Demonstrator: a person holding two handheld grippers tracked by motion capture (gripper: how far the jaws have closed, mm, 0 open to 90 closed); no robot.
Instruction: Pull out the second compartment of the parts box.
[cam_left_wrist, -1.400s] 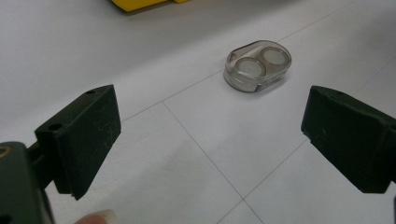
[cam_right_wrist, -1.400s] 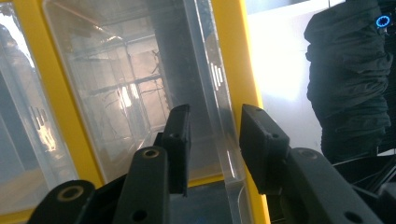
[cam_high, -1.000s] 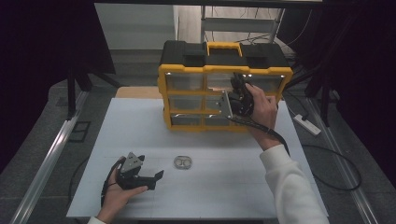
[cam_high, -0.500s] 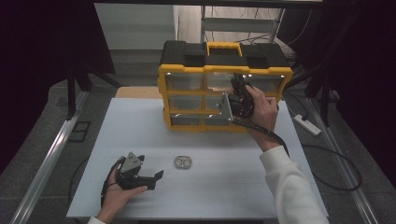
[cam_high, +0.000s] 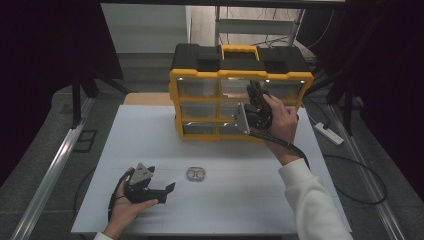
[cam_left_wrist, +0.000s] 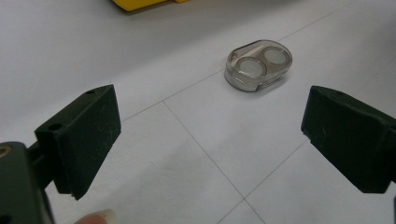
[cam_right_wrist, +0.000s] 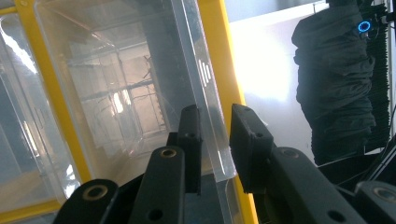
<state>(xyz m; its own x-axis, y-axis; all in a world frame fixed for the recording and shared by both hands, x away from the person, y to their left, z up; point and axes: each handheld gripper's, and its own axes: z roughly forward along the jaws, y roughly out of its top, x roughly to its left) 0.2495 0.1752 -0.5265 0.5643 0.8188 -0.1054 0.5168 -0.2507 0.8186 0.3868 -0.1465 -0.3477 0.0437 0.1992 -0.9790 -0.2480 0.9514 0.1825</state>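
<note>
Nearest me, my left claw rests low on the white bench, jaws spread wide and holding nothing. Just beyond it lies a small clear oval plastic case with two round wells, apart from both jaws. Farther back, my right claw pinches the clear lip of a transparent drawer in the yellow-and-black drawer cabinet.

The left gripper rests low with jaws spread wide — the right gripper, raised forward, has jaws nearly closed.
</note>
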